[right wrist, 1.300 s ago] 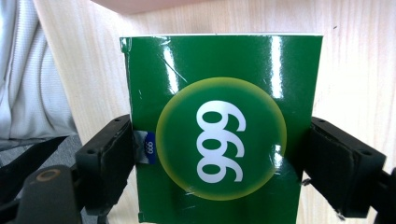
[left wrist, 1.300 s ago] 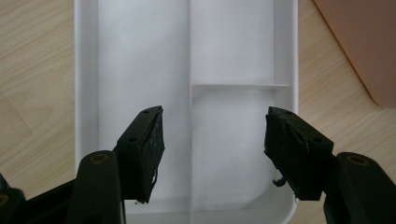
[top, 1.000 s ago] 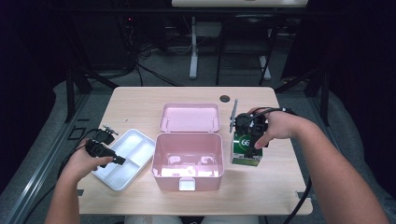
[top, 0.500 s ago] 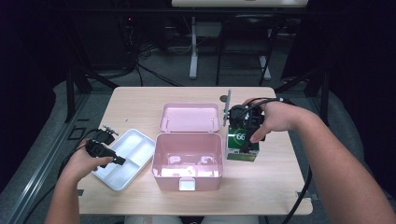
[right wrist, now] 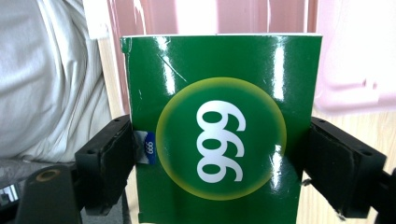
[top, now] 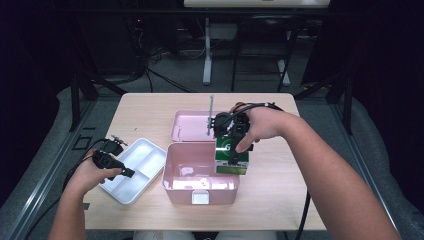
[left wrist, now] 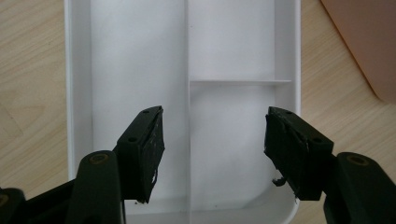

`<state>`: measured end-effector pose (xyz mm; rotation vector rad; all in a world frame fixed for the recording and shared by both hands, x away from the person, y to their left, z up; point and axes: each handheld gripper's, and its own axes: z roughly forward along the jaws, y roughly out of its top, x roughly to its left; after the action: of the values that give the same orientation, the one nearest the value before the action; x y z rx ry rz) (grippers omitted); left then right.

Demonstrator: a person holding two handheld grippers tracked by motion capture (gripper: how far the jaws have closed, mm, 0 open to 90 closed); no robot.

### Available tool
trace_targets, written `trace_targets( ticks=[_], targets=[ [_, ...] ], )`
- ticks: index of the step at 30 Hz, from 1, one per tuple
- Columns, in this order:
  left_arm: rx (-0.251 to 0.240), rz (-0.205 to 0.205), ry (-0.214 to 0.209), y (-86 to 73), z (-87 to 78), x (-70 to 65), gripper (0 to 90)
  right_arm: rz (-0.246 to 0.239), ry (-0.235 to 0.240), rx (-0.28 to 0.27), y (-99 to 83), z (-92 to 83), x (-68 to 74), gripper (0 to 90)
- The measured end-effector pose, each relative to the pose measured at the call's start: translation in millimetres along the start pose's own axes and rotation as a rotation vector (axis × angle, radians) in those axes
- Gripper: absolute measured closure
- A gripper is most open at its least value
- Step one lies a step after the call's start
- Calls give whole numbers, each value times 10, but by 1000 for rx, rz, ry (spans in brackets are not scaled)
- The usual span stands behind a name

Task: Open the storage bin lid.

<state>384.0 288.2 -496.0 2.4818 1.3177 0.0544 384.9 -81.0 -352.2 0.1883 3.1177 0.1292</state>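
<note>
Right gripper view: right gripper [right wrist: 217, 158] fingers clamp the green box [right wrist: 219, 126] between them. Left gripper [left wrist: 215, 154] fingers spread wide over the white tray [left wrist: 140, 56].

A glossy green box [right wrist: 219, 130] bears white digits on a yellow-edged circle; the case [top: 192, 172] is pink.

**Table rundown**

Light wooden table [top: 280, 195], pale grain. Sitting right on it: pink box [top: 200, 175] near the front edge, lid [top: 192, 125] flipped open behind. White divided tray [top: 132, 170] just left of the box, angled a bit.
</note>
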Motion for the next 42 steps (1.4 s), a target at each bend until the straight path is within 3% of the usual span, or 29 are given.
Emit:
trace_targets(
  ticks=[1,8,14,23,28,42],
  targets=[
    [-1,0,-1,0,-2,-2,375,-9,3,3,107,23,10,157],
    [-5,1,-2,-10,-18,14,374,-33,10,14,293,131,14,157],
    [-7,-1,-2,-12,-21,17,375,-31,11,11,301,205,-1,157],
    [2,3,-2,-6,-10,16,374,-47,11,35,275,477,-16,156],
    [4,9,-1,-5,-8,19,374,-31,37,13,238,655,-33,156],
    [0,-10,-4,-9,-4,9,374,-26,30,8,180,989,-60,155]
  ],
)
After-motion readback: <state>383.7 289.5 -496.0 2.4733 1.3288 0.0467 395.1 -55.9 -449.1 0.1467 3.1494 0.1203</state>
